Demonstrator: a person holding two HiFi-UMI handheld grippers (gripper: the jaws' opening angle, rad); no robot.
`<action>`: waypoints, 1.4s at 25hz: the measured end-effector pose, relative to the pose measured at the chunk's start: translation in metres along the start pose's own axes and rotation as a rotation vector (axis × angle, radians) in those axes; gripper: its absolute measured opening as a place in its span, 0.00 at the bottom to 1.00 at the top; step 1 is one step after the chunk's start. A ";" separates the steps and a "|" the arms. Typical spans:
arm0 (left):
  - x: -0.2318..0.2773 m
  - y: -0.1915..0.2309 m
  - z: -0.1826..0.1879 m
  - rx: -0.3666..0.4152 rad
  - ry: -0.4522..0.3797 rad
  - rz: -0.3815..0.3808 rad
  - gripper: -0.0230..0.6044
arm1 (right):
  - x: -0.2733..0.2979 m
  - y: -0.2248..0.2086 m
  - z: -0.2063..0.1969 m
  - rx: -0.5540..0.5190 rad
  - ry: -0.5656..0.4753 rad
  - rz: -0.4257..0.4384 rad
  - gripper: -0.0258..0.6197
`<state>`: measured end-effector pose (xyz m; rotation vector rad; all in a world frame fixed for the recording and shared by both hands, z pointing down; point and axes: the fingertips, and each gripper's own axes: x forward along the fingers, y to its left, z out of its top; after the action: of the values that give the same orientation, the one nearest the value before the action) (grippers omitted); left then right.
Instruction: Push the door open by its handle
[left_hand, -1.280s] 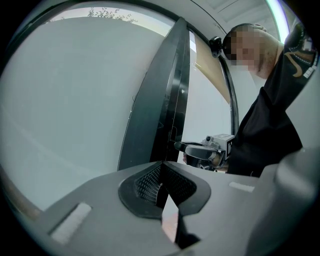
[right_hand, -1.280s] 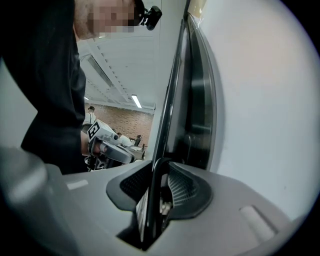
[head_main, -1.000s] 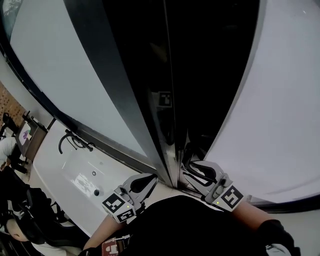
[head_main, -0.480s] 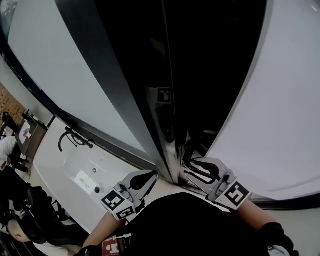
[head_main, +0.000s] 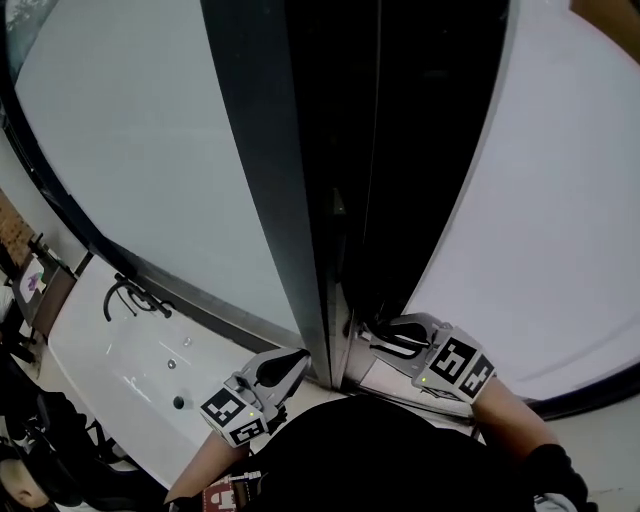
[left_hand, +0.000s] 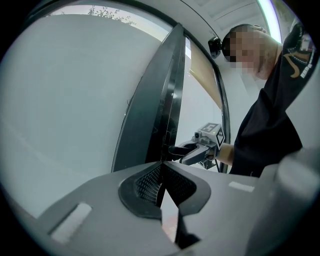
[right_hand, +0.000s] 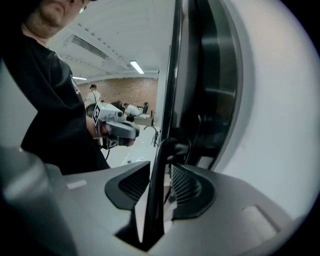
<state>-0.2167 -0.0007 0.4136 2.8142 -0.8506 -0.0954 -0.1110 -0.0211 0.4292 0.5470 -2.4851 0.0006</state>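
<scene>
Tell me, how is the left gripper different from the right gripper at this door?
The right gripper has the dark door handle standing between its jaws, while the left gripper has its jaws together with nothing between them. In the head view, the right gripper sits to the right of the door edge and the left gripper sits to the left of it. Both are grey and point toward that door edge.

Head view looks steeply down the door (head_main: 268, 200) edge. Close against it, left gripper view faces the right gripper (left_hand: 174, 149); right gripper view, the left gripper (right_hand: 135, 133).
</scene>
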 end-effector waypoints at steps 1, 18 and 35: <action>-0.004 0.001 0.001 -0.002 -0.005 0.001 0.04 | 0.002 0.001 -0.003 -0.012 0.062 0.007 0.24; -0.046 0.028 -0.007 -0.068 -0.048 0.096 0.04 | 0.048 -0.004 -0.019 -0.125 0.497 -0.074 0.14; -0.039 0.034 -0.015 -0.077 -0.021 0.101 0.04 | 0.058 -0.012 -0.001 -0.101 0.158 -0.161 0.11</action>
<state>-0.2654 -0.0044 0.4351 2.6979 -0.9710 -0.1401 -0.1489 -0.0538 0.4602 0.6759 -2.2682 -0.1386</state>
